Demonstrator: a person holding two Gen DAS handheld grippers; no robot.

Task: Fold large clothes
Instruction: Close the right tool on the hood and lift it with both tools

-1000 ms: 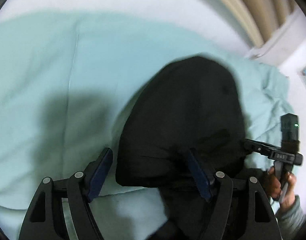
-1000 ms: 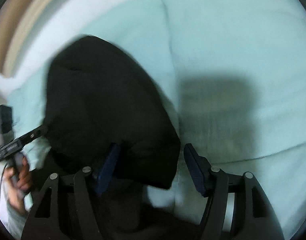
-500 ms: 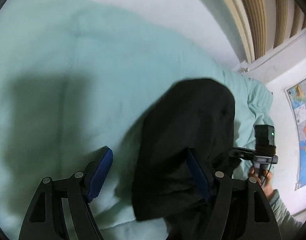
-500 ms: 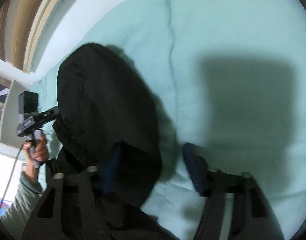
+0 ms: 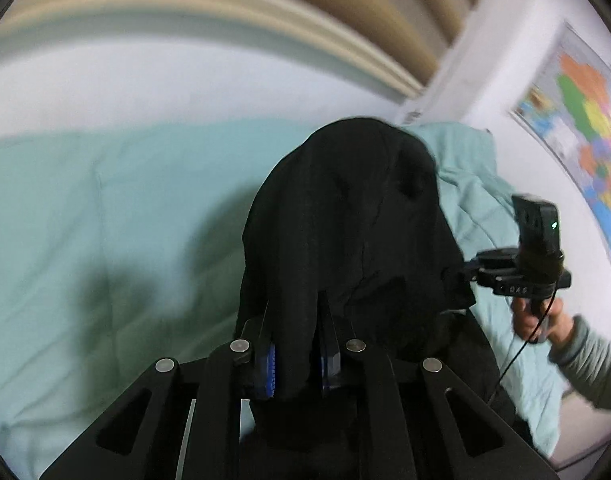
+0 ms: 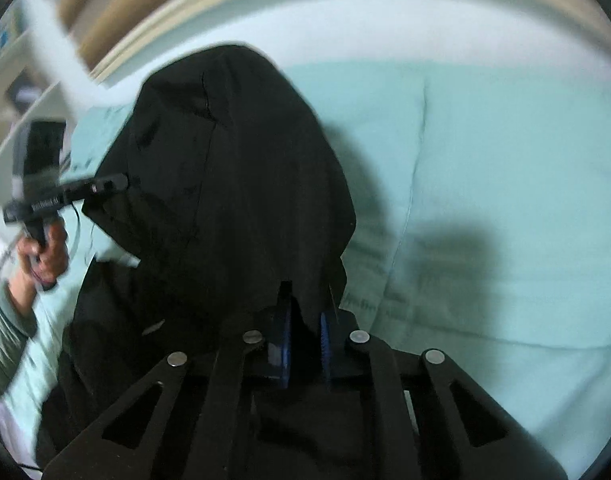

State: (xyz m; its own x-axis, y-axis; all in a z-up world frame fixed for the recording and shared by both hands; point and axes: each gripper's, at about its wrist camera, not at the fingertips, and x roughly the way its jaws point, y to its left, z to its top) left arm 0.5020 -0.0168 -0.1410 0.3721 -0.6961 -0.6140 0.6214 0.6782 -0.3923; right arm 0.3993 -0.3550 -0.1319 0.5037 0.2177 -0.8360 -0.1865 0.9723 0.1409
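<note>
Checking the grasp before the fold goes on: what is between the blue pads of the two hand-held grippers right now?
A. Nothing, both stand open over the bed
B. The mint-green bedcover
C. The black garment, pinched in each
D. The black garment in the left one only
C: black garment fabric is pinched between the closed pads of the left hand-held gripper and of the right hand-held gripper.

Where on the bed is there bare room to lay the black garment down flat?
The black garment hangs from both grippers. Bare mint bedding lies open right of it in the right wrist view, and left of it in the left. The wall-side strip by the map is narrow and rumpled.
</note>
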